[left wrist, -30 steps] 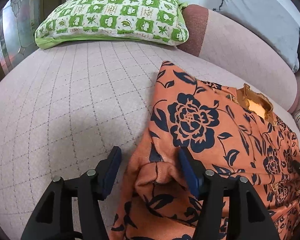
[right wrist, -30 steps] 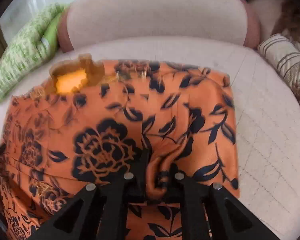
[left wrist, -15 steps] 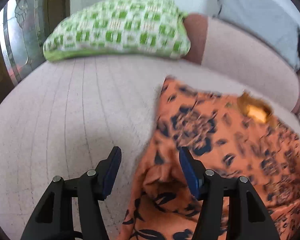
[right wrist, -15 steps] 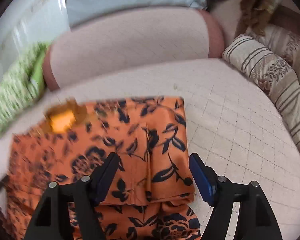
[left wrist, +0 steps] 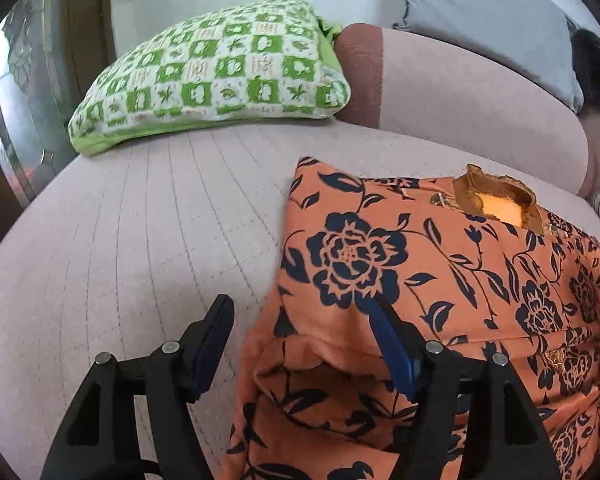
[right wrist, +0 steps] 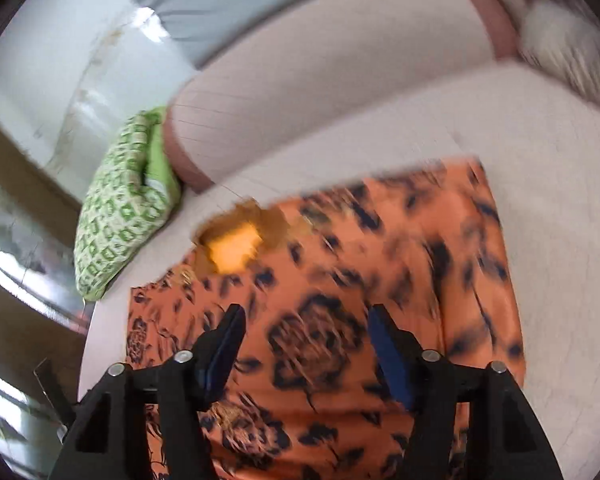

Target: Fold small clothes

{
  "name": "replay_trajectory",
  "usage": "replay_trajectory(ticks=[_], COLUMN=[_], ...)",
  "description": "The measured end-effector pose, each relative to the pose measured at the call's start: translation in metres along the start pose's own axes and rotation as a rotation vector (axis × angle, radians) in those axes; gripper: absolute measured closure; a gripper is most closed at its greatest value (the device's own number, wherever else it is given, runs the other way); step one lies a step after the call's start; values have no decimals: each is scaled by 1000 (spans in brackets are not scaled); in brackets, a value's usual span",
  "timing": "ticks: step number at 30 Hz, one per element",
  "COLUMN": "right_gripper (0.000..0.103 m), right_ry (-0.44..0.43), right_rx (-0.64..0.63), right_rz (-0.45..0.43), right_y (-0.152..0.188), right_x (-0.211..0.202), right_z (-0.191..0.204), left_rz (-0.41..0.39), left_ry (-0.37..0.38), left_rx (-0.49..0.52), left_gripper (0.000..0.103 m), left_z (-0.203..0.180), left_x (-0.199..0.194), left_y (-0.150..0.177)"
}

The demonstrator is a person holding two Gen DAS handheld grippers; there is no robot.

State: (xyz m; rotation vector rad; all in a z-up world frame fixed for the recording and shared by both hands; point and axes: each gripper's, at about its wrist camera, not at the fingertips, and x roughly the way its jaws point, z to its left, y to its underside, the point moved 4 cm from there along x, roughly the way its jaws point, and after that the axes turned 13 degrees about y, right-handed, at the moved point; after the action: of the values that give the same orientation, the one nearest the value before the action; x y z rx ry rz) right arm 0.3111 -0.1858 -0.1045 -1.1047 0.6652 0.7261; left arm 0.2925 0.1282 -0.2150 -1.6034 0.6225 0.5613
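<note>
Orange floral garment (left wrist: 440,280) lies flattened on the sofa seat (left wrist: 140,240), sides folded inward. Left hand-held gripper (left wrist: 300,344) has been opening, fabric between its jaws unpinched; right hand-held gripper (right wrist: 304,344) gapes above it, narrowing slightly, freeing both for another fold.

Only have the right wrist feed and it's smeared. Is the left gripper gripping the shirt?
Observer: No. The left gripper is open and its jaws have just been opening; the pads pinch nothing.
Operator: Where's the shirt relative to it?
Observer: The shirt has its side edge between the fingers; the outer finger is over bare sofa.
Operator: Cloth flat there?
Observer: No. That edge is folded over, with a loose gaping layer by the gripper.
</note>
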Motion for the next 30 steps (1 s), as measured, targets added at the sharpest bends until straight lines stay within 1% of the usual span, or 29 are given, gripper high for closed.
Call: replay_trajectory(ticks=[1,2,3,4,5,6,7,8,9,10,11,12,13,14,15,16,17,18,19,21,22,23,24,26,28,30], right_gripper=[31,28,27,29,30,29,29,29,24,12,10,14,16,16,16,16,15,15,15,15,15,15,15,15,15,15], right_ry=[-6,-10,8,67,48,-4,-39,-75,-69,-28,47,69,66,62,39,21,34,40,27,33,21,12,18,33,20,9], right_rx=[-7,-3,13,67,127,229,244,211,185,154,119,98,97,120,129,113,96,77,48,14,-4,-15,-20,-6,21,45], right_rz=[-7,-5,19,101,133,94,53,-14,-43,-55,18,122,107,51,16,-38,-79,-118,-154,-162,-139,-113,-60,24,113,178], right_y=[-9,-17,-22,-23,-24,-28,-33,-36,-37,-35,-28,-20,-19,-21,-22,-23,-21,-16,-5,19,33,46,69,99,139,167], right_x=[6,19,36,64,89,79,67,49,42,41,59,80,77,53,33,7,-15,-40,-74,-115,-136,-142,-157,-165,-174,-179], right_z=[1,-1,-10,-28,-37,-44,-41,-34,-31,-31,-37,-44,-48,-46,-41,-37,-35,-35,-37,-42,-47,-47,-60,-82,-106,-125], left_rz=[26,102,118,104,96,87,88,99,95,92,90,85,78,65,40,13,-20,-71,-104,-129,-133,-128,-113,-70,14,93], left_ry=[-5,-13,7,23,33,35,33,38,39,34,34,41,53,64,70,74,85,99,104,108,119,143,158,174,204,215], left_rx=[13,12,-17,-49,-75,-97,-111,-129,-132,-127,-118,-119,-127,-143,-164,-171,-170,-158,-136,-94,-89,-88,-81,-68,-77,-96], left_gripper=[31,31,30,28,28,28,29,29,29,28,28,28,28,28,28,28,28,28,28,28,27,24,22,21,21,21], left_z=[-1,2,5,9,12,16,19,22,22,22,21,21,23,24,27,28,29,29,27,24,24,22,20,18,18,17], left_x=[6,20,26,25,22,19,19,22,23,23,23,23,22,18,9,-2,-13,-35,-52,-83,-98,-120,-134,-153,-166,-176], left_y=[3,10,13,10,8,6,6,8,8,8,9,9,9,10,10,10,7,6,7,15,22,36,49,73,106,137])
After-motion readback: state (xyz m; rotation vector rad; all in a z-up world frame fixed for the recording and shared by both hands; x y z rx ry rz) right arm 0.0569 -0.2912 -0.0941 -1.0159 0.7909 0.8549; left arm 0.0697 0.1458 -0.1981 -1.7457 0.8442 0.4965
